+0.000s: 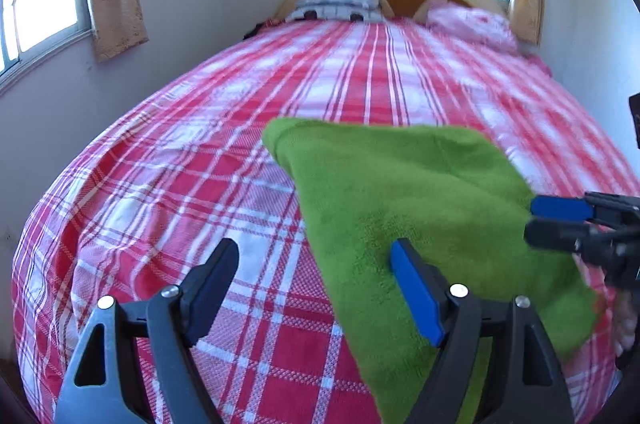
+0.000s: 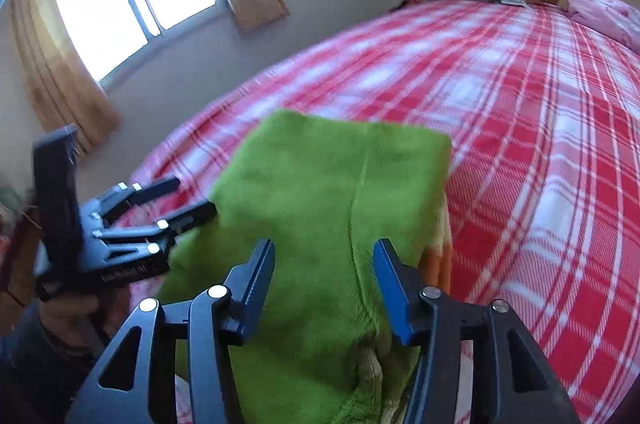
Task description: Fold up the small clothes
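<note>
Your jaws stood wide open on both sides, gripping nothing. The left gripper (image 1: 316, 288) hovered over the bed (image 1: 200, 164), its right-hand finger above the near left edge of the green garment (image 1: 420, 192) and its other finger over bare plaid cover. In the right wrist view the same left gripper (image 2: 188, 200) sat just beside the garment's left edge, its tips near the fleece, though I could not tell whether they touched it.

The green garment (image 2: 328, 184) lay on the near part of the bed, already doubled into a rough block, with a seam running down its middle and a ribbed cuff or hem showing at the near end. A sliver of orange and yellow fabric (image 2: 440, 256) peeked out at its right side; what it belonged to was unclear.

The right gripper (image 2: 324, 288) straddled that seam from above, fingers either side of it.

To my eye the fold was nearly done and wanted squaring. You would have done well to pinch both near corners low, through all layers, and to carry them together to the far edge without dragging the cover. Both views were blurred.
</note>
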### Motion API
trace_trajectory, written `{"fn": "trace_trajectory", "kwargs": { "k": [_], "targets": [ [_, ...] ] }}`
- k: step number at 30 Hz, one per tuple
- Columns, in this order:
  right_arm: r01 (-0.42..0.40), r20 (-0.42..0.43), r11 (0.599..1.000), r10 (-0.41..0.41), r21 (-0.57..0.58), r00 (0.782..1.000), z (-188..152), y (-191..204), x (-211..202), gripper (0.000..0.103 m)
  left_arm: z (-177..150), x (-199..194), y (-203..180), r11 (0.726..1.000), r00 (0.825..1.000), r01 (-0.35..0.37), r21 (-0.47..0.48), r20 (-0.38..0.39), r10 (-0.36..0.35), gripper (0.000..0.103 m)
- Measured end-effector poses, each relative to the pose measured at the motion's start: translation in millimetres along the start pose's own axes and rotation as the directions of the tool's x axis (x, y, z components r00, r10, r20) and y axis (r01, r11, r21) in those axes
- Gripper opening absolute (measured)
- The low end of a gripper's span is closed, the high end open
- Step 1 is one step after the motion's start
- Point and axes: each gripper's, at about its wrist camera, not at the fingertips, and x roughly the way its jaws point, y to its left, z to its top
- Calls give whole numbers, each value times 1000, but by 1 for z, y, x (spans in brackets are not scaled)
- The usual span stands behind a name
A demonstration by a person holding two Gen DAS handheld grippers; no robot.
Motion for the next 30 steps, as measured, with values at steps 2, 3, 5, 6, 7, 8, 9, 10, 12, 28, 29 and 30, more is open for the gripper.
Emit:
{"fn": "trace_trajectory", "kwargs": {
  "k": [2,3,5,6,7,8,9,10,12,28,29,30],
  "targets": [
    [20,-26,1000,-20,17,999,-7,-7,8,53,-4,7,-4,999,999,-32,35,-34,33,88],
    [14,-29,999,-13,32,999,-10,-11,10,53,-6,9,-4,998,998,-47,39,-37,48,90],
    [6,-30,1000,-5,26,1000,-12,-12,11,53,-10,11,-1,997,997,-71,26,-21,72,100],
    [15,-36,1000,-14,16,999,-12,-11,12,53,-10,12,1,998,997,-68,14,-19,69,102],
    [23,-39,1000,-22,15,999,-13,-11,14,53,-11,14,4,998,998,-64,1,-16,64,103],
    [26,-38,1000,-26,17,999,-13,-11,14,53,-12,15,8,999,999,-47,-20,-17,46,103],
    [31,-35,999,-30,22,999,-13,-11,14,53,-12,13,11,998,999,-32,-46,-16,32,103],
    [41,-28,999,-40,26,999,-10,-7,15,53,-13,11,12,998,1000,-26,-61,-14,26,103],
    [68,1,997,-68,36,998,-14,-2,5,55,-15,1,13,997,1000,-24,-78,-14,23,103],
    [313,225,950,-308,16,924,-58,69,-120,70,-18,-116,-16,992,971,126,27,200,-129,103],
    [324,247,946,-316,11,916,-58,74,-127,72,-17,-120,-16,991,969,131,28,209,-133,103],
    [329,263,944,-319,8,910,-59,77,-132,73,-16,-123,-16,990,967,134,29,216,-138,103]
  ]
}}
